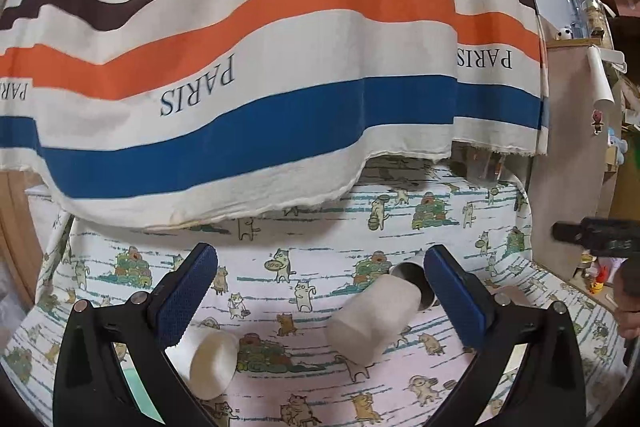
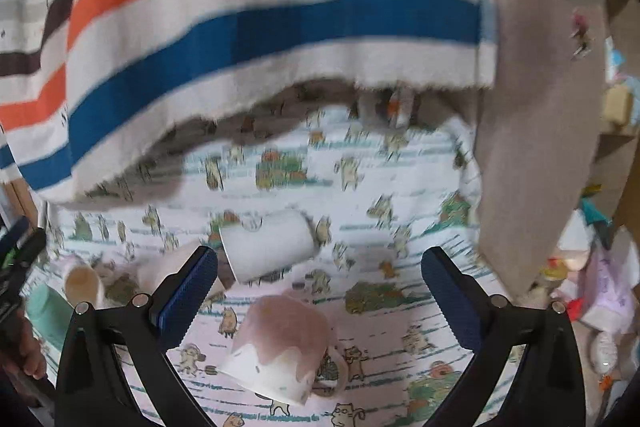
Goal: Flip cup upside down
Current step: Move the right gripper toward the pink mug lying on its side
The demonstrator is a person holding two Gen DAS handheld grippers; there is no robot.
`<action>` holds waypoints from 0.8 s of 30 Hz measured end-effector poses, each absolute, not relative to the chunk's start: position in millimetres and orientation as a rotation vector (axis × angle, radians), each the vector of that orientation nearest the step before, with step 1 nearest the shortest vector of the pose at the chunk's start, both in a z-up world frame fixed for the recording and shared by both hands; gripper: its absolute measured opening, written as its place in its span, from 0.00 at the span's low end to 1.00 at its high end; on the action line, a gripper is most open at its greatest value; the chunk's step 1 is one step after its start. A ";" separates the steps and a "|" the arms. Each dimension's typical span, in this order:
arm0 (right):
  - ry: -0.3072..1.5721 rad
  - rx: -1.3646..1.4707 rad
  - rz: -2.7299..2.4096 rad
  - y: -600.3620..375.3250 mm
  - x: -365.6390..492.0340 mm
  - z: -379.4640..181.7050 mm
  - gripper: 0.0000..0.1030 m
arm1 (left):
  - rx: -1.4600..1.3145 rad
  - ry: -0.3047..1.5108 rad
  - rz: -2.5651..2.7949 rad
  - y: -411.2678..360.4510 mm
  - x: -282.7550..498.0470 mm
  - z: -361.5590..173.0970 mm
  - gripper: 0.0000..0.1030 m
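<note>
Two grippers: both spread wide, nothing between the fingers of either.
Left gripper (image 1: 320,291): hovers over the cat-print tablecloth (image 1: 320,239), jaws apart, empty.
Beige cup (image 1: 374,319): lies on its side, just ahead of the left gripper, nearer its right finger; not touching it.
Steel cup (image 1: 414,279): at the beige cup's far end, just beside the right fingertip.
White cup (image 1: 212,363): on its side, close under the left finger.
Right gripper (image 2: 320,287): jaws apart, empty; view is motion-blurred.
Pink-glazed mug (image 2: 280,347): mouth down and tilted, between the right gripper's fingers and low, handle toward the right finger.
White mug (image 2: 268,247): on its side, ahead, nearer the left fingertip.
Backdrop: striped cloth (image 1: 260,67) hangs behind the table.
</note>
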State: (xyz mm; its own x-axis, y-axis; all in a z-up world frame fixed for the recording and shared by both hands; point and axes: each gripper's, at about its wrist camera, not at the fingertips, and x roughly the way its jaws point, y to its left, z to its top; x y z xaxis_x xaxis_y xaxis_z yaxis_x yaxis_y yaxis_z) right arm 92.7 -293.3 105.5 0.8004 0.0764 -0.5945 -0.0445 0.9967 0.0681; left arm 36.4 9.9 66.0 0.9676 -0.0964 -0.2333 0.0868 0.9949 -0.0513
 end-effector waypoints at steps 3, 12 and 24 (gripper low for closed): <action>0.710 0.097 0.107 -295.3 107.8 78.2 1.00 | -0.102 0.256 -0.098 19.0 39.9 44.4 1.00; 0.770 0.169 0.204 -295.6 107.2 44.0 1.00 | -0.159 0.335 -0.082 28.5 53.2 27.3 1.00; 0.827 0.242 0.261 -298.2 113.0 34.4 1.00 | -0.110 0.354 -0.104 15.4 52.2 23.8 1.00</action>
